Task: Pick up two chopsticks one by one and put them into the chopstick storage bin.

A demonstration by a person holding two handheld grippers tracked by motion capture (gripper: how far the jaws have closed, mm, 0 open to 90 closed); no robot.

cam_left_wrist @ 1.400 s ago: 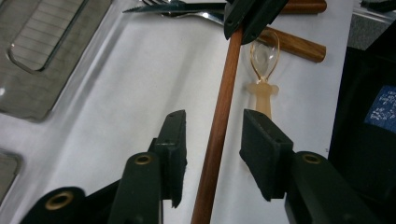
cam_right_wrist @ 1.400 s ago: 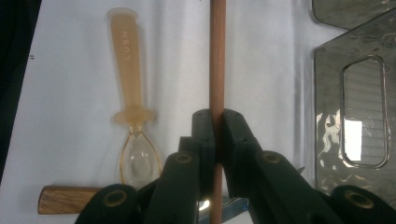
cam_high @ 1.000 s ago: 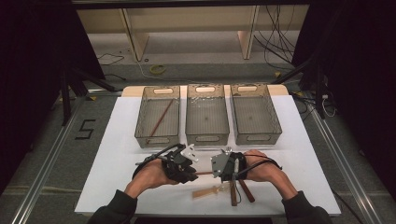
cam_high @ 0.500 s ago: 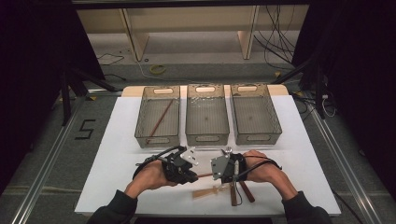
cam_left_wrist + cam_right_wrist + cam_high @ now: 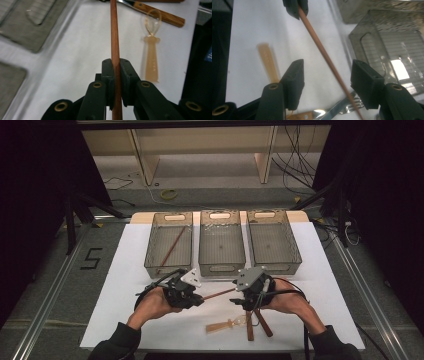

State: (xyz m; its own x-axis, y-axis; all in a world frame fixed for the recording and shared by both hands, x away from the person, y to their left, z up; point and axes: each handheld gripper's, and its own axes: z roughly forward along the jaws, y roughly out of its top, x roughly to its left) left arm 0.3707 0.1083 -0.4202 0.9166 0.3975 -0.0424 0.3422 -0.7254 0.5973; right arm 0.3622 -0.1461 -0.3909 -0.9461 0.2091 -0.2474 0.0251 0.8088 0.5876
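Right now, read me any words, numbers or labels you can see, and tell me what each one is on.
"5": black mark on the floor, left of the table.
Faint embossed marks on the clear spoon handle: too blurred to read.
Nothing else carries readable text.

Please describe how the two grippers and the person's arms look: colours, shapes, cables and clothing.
Both the left gripper and the right gripper are black, each topped by a grey three-cornered plate with small holes. Black cables loop from them. The jaws are black, blocky pads on arms with brass-coloured rivets. The person wears dark long sleeves.
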